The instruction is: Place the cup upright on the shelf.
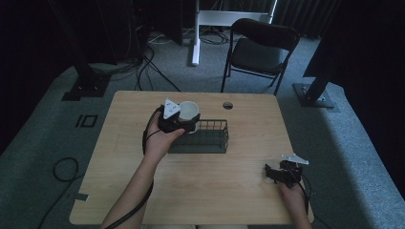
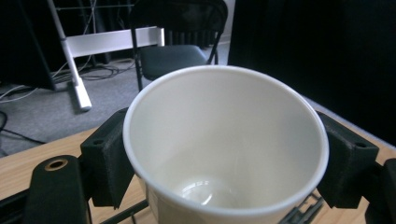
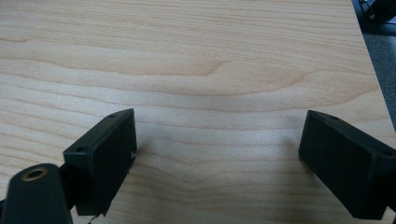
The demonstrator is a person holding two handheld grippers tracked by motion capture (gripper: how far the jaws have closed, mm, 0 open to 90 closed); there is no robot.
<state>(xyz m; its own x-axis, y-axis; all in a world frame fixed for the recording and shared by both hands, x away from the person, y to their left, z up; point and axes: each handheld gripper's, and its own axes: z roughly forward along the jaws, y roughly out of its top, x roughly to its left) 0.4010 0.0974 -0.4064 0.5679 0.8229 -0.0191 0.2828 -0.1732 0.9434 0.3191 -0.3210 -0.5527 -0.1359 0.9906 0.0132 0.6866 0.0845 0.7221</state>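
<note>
The left gripper (image 1: 184,125) is clamped on a white cup (image 1: 188,112), with 1 jaw on each side of the cup wall. In the left gripper view the cup (image 2: 224,144) stands upright between the 2 black jaws, its open mouth facing the camera, and its inside looks empty. The cup is held above the left end of a dark wire basket (image 1: 210,138). Whether the cup base touches the basket cannot be told.

The basket rests on the worktop (image 1: 191,191), slightly toward the far edge and near the middle of the worktop's width. A round hole (image 1: 228,105) sits in the worktop just inside the far edge, beyond the basket's right end.

The right gripper (image 1: 273,172) is near the right end of the near edge of the worktop, well apart from the basket and the cup. In the right gripper view its 2 jaws are spread wide over bare wood (image 3: 196,93), with nothing between them. The right hand (image 1: 292,195) holds it from the near side.

The left hand (image 1: 160,140) grips the left gripper from below and behind, the forearm coming in from the near edge. A grey 3-cornered plate (image 1: 170,108) sits on top of the left gripper. A black folding chair (image 1: 258,47) stands on the floor beyond the far edge.
</note>
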